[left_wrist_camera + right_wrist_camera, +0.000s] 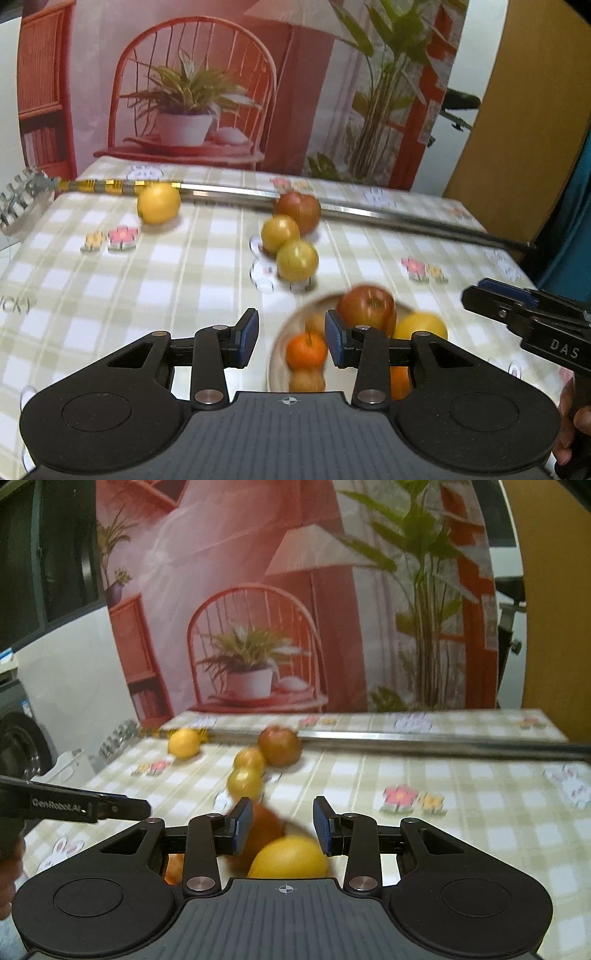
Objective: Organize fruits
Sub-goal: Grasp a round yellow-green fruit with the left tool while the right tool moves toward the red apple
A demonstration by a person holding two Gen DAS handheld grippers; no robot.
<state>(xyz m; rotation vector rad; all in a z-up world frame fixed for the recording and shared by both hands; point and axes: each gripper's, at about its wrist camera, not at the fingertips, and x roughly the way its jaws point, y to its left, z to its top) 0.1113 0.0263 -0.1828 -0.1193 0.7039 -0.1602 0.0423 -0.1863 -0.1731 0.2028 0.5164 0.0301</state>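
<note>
The left gripper (290,341) is released, its two blue pads apart and nothing between them. Far ahead of it on the left, a yellow lemon (159,203) lies alone on the checked tablecloth (110,295), just beside a long metal rod (369,214). Ahead of the claw, a little right of its middle, two yellow-green fruits (288,245) touch each other, and a reddish apple (299,210) sits behind them against the rod. Just in front of the right finger is a pale plate (275,354) with a small orange (306,349), a red apple (367,306) and a yellow fruit (421,325); the finger hides part of it.

The right gripper (283,825) is also released and empty. It hangs over the same plate, which is mostly hidden here: the yellow fruit (290,856) shows below the gap between its fingers, and the red apple (266,829) is next to the left finger, blurred
</note>
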